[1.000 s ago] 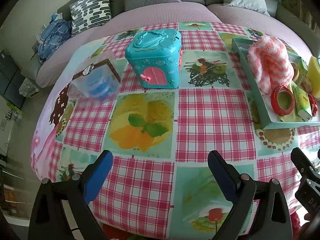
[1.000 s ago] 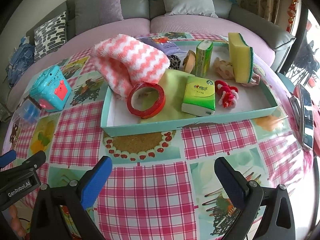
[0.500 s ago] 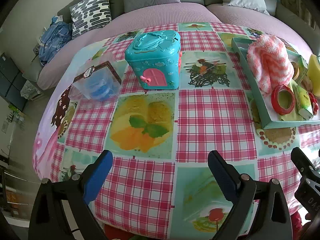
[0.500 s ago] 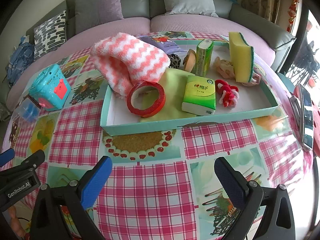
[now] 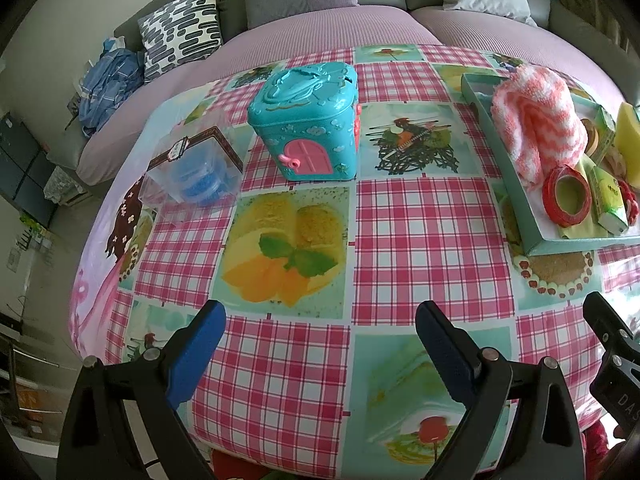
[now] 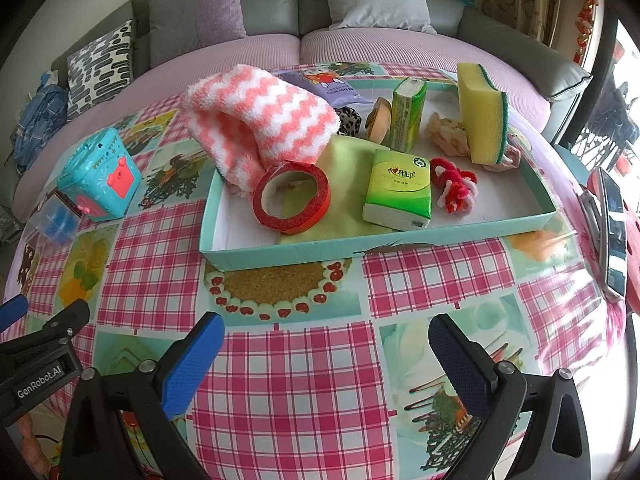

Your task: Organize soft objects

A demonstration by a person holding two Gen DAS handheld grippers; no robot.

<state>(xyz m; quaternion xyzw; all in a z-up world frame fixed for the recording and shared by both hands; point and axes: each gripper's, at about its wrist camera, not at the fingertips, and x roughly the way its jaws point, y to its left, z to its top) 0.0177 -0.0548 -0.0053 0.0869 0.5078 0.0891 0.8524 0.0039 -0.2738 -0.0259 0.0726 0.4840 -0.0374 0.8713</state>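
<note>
Both tongs hover low over the near edge of the checked tablecloth (image 6: 304, 368), jaws spread wide, nothing held.

Right gripper (image 6: 322, 354): the teal tray (image 6: 360, 246) lies straight ahead, at 12 o'clock. The pink-and-white fluffy towel (image 6: 260, 116) sits in the tray's far-left corner, at 11 o'clock, and droops over the left wall. Its long axis runs roughly left-right, so across the jaw opening.

Left gripper (image 5: 320, 344): the same towel (image 5: 536, 128) is off at 1–2 o'clock, well apart. The teal toy house (image 5: 308, 120) is at 12 o'clock.

Judgement: the right gripper is nearer to the towel and the better placed.

Against the frames a second earlier: the layout is unchanged, no object has shifted, and both grippers are as open as before. The left view has drifted only slightly.
</note>
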